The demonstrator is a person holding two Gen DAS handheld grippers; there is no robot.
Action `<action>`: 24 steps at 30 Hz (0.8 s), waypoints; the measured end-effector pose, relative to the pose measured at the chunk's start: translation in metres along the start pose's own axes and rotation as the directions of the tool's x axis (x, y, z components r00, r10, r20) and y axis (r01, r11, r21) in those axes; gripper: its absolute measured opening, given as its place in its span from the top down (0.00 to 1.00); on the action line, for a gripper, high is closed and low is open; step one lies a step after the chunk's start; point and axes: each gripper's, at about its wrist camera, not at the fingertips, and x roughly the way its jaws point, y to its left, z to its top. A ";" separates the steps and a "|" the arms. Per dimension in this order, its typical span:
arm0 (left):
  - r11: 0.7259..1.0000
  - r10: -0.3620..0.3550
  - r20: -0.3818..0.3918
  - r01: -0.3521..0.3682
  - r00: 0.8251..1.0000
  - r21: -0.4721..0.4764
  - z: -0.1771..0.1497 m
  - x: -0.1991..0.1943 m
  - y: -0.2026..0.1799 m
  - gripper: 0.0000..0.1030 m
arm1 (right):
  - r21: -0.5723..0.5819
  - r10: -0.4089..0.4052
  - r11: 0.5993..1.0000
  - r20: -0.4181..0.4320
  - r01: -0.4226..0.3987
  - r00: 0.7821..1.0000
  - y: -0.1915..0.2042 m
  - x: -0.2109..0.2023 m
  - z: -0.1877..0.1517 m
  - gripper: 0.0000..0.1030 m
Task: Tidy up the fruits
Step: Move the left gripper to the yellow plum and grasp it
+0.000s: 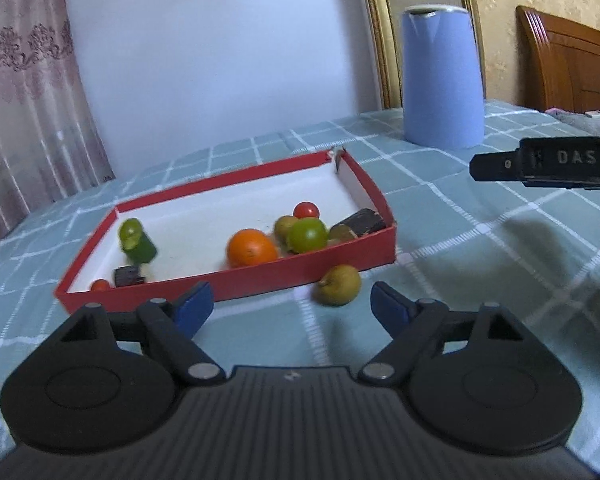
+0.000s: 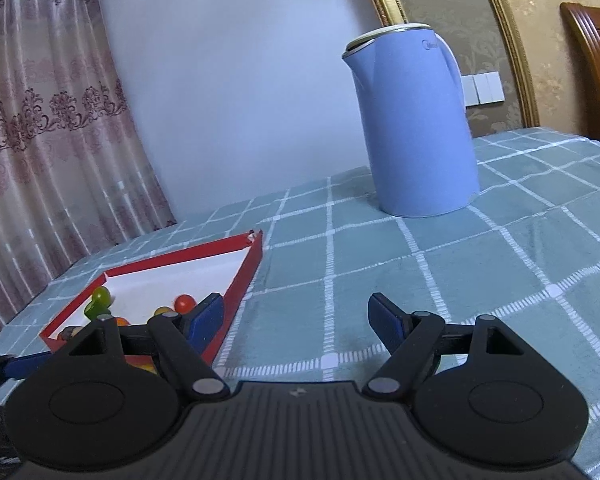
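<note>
A shallow red tray [image 1: 228,285] with a white floor lies on the checked cloth. In it are an orange [image 1: 252,247], a round green fruit [image 1: 308,234], a cherry tomato [image 1: 306,211], a green cut piece [image 1: 136,240] and dark brown chunks [image 1: 364,222]. One yellow-green fruit [image 1: 339,285] rests on the cloth outside the tray's near wall. My left gripper [image 1: 292,304] is open just short of that fruit, with nothing between its fingers. My right gripper [image 2: 296,316] is open over bare cloth, to the right of the tray [image 2: 236,292].
A tall blue kettle [image 1: 442,76] [image 2: 416,120] stands on the cloth behind and to the right of the tray. A black tool body marked DAS [image 1: 548,166] juts in from the right edge. A curtain hangs at the left and a wooden headboard [image 1: 572,64] stands at the far right.
</note>
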 end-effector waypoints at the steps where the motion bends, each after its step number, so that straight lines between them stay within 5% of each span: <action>1: 1.000 -0.018 -0.007 0.018 1.000 -0.003 0.002 0.004 -0.003 0.17 | 0.001 0.006 1.000 0.002 -0.006 1.000 0.000 -0.001 0.000 0.23; 8: 1.000 -0.013 -0.046 0.013 0.999 -0.002 0.009 0.026 -0.011 0.23 | 0.004 0.026 1.000 0.021 -0.026 0.999 -0.002 -0.004 -0.001 0.23; 10: 1.000 0.005 -0.063 -0.006 0.998 -0.003 0.010 0.036 -0.011 0.35 | 0.018 0.037 0.999 0.025 -0.038 0.999 -0.003 -0.005 -0.001 0.23; 17: 0.999 -0.013 -0.115 0.009 0.993 -0.036 0.010 0.055 -0.005 0.46 | 0.022 0.034 0.999 0.029 -0.035 0.999 -0.004 -0.006 -0.001 0.23; 21: 0.998 -0.057 -0.108 0.053 0.992 -0.038 0.010 0.053 -0.006 0.73 | 0.016 0.035 0.999 0.025 -0.035 0.999 -0.003 -0.006 -0.002 0.23; 24: 0.999 -0.050 -0.107 0.047 0.993 -0.028 0.009 0.050 -0.006 0.74 | 0.022 0.030 0.999 0.024 -0.031 0.999 -0.004 -0.006 -0.002 0.23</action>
